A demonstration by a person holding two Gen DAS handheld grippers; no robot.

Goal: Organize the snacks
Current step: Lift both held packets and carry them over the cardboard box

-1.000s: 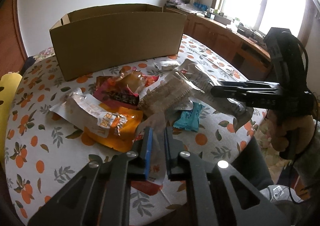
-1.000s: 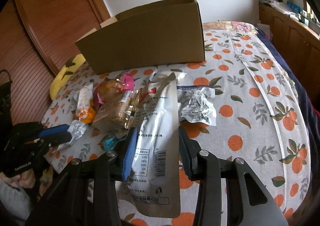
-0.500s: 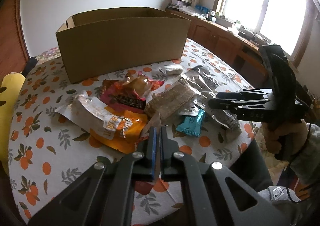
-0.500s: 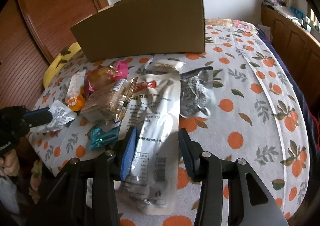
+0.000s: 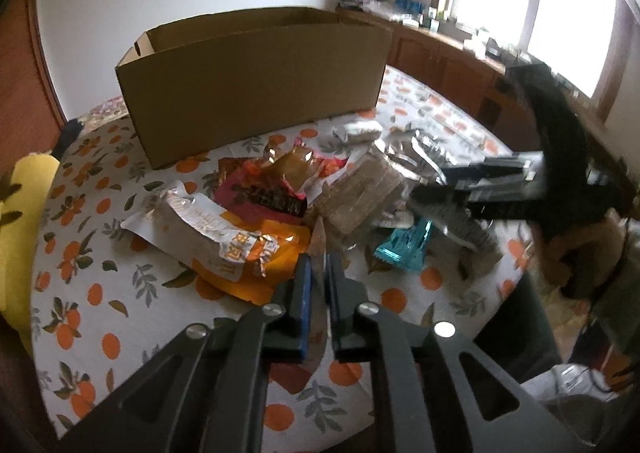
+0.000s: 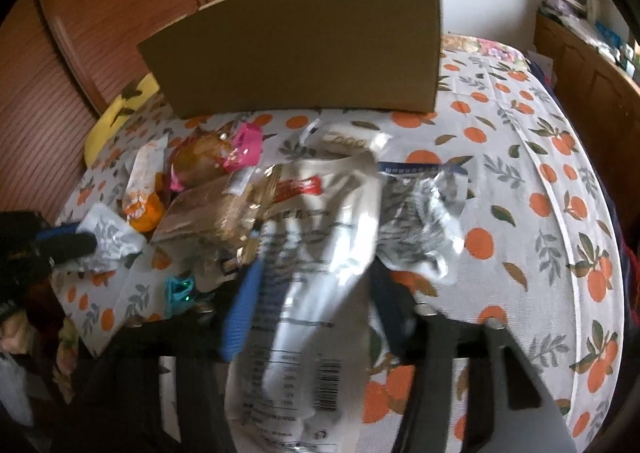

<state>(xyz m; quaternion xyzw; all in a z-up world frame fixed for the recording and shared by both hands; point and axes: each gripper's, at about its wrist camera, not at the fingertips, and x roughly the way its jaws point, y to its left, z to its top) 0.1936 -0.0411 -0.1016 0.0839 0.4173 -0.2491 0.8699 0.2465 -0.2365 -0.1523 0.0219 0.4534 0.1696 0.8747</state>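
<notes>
An open cardboard box (image 5: 256,93) (image 6: 296,53) stands at the back of the orange-print table (image 5: 92,253). My left gripper (image 5: 319,259) (image 6: 86,239) pinches a small silvery packet (image 5: 319,237) (image 6: 112,237); its jaws are opening slightly. My right gripper (image 6: 314,269) (image 5: 416,195) holds a long white pouch (image 6: 316,253) squeezed between its pads, jaws closing. Between the grippers lie an orange-and-white pack (image 5: 224,241), a red pack (image 5: 272,189), a cracker pack (image 5: 360,197) and a teal wrapper (image 5: 408,249).
A crumpled silver bag (image 6: 424,221) lies right of the pouch, and a small white packet (image 5: 362,131) sits near the box. A yellow cushion (image 5: 20,221) borders the table on the left. Wooden cabinets (image 5: 440,61) run under the window; a person's hand (image 5: 588,253) grips the right tool.
The left jaws closed onto the silvery packet, then parted a little. The right gripper moved in toward the snack pile with the pouch between its fingers, and its view is now blurred.
</notes>
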